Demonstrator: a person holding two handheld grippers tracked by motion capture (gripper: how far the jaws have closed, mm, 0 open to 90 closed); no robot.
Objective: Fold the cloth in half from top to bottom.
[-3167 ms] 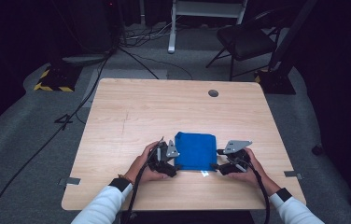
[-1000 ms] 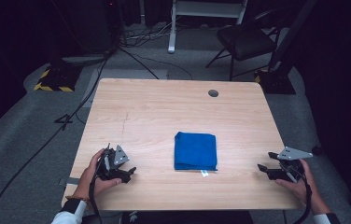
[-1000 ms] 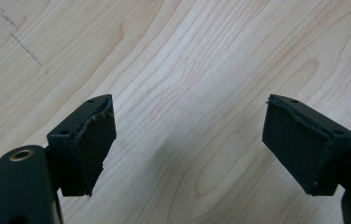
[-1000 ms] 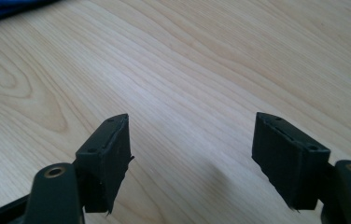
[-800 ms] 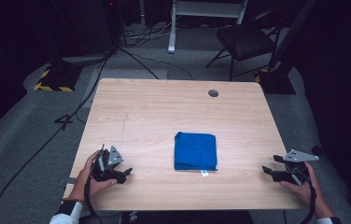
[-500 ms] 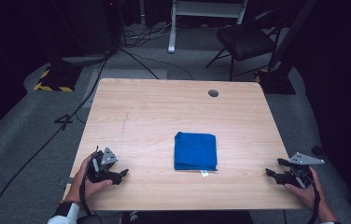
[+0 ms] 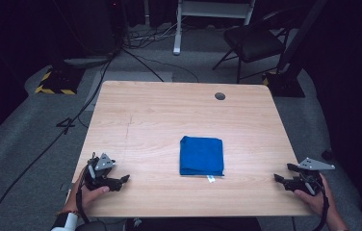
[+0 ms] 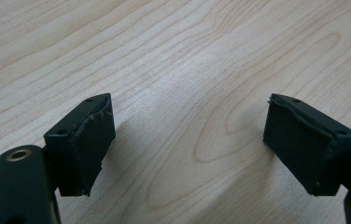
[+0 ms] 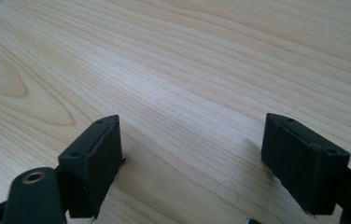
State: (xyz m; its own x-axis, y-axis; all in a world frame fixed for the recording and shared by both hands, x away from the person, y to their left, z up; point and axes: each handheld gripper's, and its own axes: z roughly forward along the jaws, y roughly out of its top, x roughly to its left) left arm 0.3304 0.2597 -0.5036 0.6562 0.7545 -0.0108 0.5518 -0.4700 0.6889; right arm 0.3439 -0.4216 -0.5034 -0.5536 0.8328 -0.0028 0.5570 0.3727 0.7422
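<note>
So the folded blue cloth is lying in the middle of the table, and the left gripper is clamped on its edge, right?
Not quite. The folded blue cloth does lie mid-table, but the left gripper holds nothing: it sits near the table's front left corner, apart from the cloth, jaws open over bare wood, as the high view and left gripper view show.

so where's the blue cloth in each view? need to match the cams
High view: the blue cloth lies folded flat about mid-width on the table, nearer its near edge.
Left gripper view: bare table wood ahead.
Right gripper view: bare table wood ahead.
Shared landmark: the table's pale wood grain.
</note>
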